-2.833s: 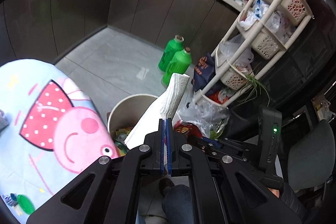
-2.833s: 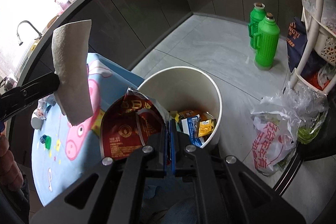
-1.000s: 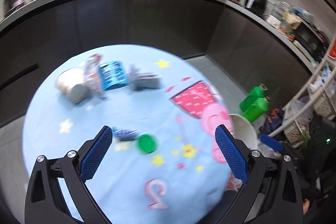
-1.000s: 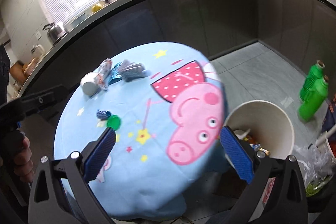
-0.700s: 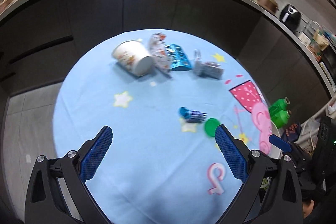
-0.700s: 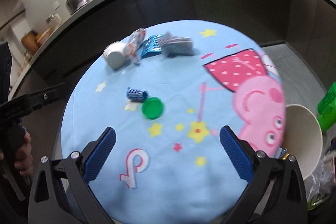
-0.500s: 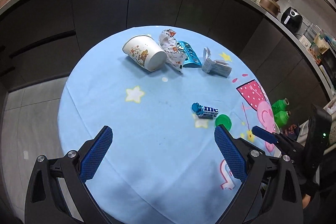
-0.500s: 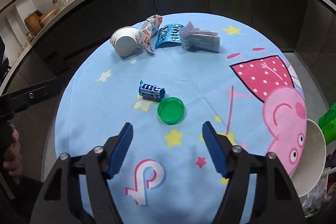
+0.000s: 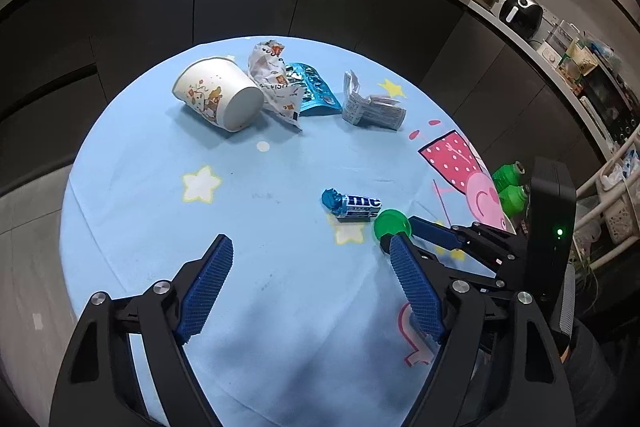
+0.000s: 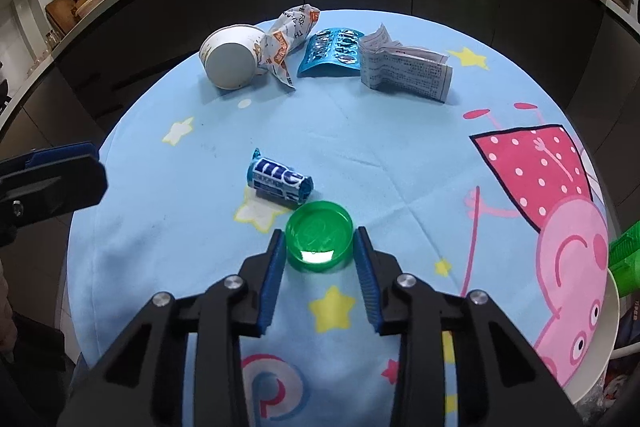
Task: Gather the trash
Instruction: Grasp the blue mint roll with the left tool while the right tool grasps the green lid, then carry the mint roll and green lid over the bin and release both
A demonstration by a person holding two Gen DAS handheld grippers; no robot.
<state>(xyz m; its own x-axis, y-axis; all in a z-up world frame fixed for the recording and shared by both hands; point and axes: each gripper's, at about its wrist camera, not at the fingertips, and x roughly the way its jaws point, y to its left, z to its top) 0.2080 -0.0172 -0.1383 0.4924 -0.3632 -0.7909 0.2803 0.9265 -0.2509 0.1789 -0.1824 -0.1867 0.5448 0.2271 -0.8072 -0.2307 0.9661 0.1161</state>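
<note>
— Where is the green lid [image 10: 319,235] sitting?
— On the counter [image 10: 400,155], between the right gripper [image 10: 319,250]'s closing jaws, pads nearly touching it.
— And the left gripper [image 9: 308,259]?
— Hovering spread, narrowing slightly, holding nothing.
</note>
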